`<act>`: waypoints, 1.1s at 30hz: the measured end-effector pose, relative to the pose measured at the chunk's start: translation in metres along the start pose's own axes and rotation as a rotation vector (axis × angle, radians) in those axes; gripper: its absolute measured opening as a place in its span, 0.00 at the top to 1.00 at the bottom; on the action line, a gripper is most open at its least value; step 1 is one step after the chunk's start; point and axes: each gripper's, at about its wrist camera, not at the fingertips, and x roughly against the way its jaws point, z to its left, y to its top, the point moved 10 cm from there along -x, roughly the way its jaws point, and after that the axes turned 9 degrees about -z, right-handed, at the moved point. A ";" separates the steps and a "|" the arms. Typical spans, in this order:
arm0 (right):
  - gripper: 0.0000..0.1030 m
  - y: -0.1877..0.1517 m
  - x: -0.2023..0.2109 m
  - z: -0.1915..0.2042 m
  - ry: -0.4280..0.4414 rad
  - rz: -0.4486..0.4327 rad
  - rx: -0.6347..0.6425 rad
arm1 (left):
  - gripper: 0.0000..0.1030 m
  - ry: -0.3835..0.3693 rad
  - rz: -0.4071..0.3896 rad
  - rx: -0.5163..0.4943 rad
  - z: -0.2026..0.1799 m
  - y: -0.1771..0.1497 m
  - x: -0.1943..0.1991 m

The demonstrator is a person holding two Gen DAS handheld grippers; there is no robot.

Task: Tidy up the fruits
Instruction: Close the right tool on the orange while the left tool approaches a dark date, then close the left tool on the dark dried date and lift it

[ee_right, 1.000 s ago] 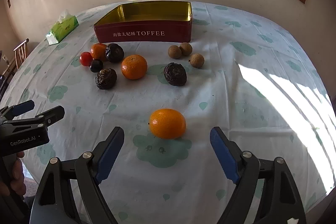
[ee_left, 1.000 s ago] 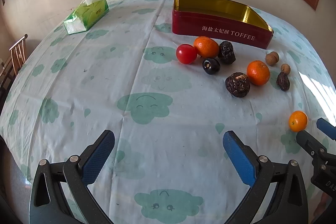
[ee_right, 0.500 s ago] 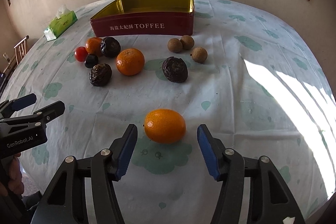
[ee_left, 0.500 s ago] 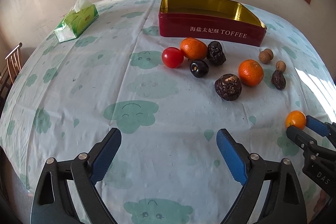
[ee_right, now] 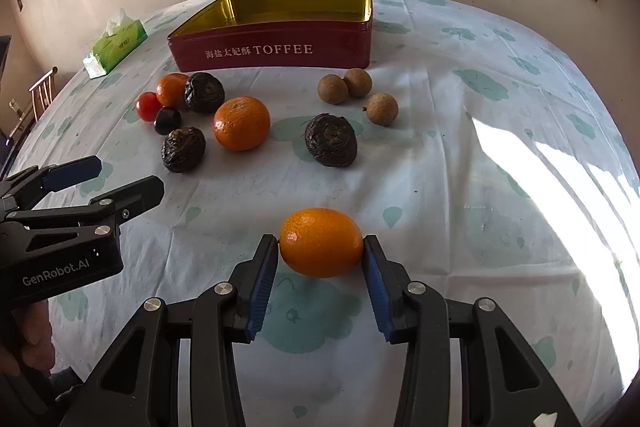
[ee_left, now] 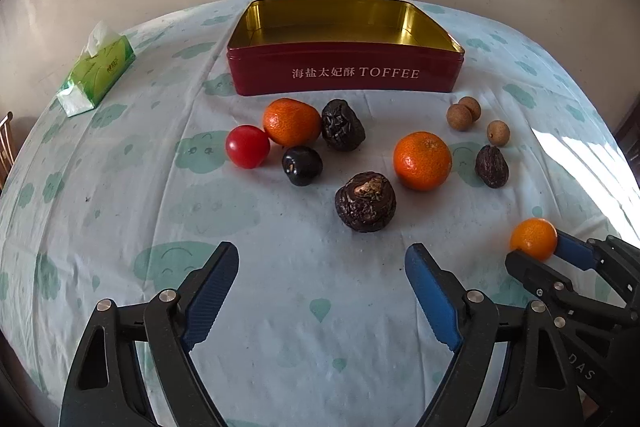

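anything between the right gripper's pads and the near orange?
Nothing. In the right wrist view both pads of the right gripper sit against the sides of the near orange, which rests on the tablecloth.

A green tissue pack lies at the far left of the table, on a pale tablecloth printed with green clouds. A wooden chair stands beyond the left edge.

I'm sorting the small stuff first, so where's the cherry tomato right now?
In the left wrist view the cherry tomato sits left of centre on the tablecloth, touching the orange at the group's left end, with the toffee tin behind.
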 end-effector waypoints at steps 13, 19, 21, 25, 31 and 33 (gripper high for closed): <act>0.61 0.006 -0.004 -0.016 0.003 0.005 -0.034 | 0.44 -0.036 0.021 -0.030 -0.020 0.015 -0.027; 0.61 0.007 -0.005 -0.017 0.002 0.009 -0.037 | 0.56 -0.038 0.037 -0.036 -0.022 0.013 -0.032; 0.61 0.007 -0.005 -0.017 0.001 0.010 -0.039 | 0.61 -0.041 0.035 -0.037 -0.022 0.013 -0.032; 0.61 0.008 -0.005 -0.018 0.000 0.008 -0.041 | 0.63 -0.044 0.035 -0.033 -0.023 0.014 -0.032; 0.61 0.009 -0.004 -0.018 -0.003 0.006 -0.043 | 0.63 -0.050 0.034 -0.027 -0.021 0.014 -0.027; 0.61 0.010 -0.003 -0.018 -0.006 0.001 -0.043 | 0.63 -0.049 0.025 -0.030 -0.020 0.015 -0.022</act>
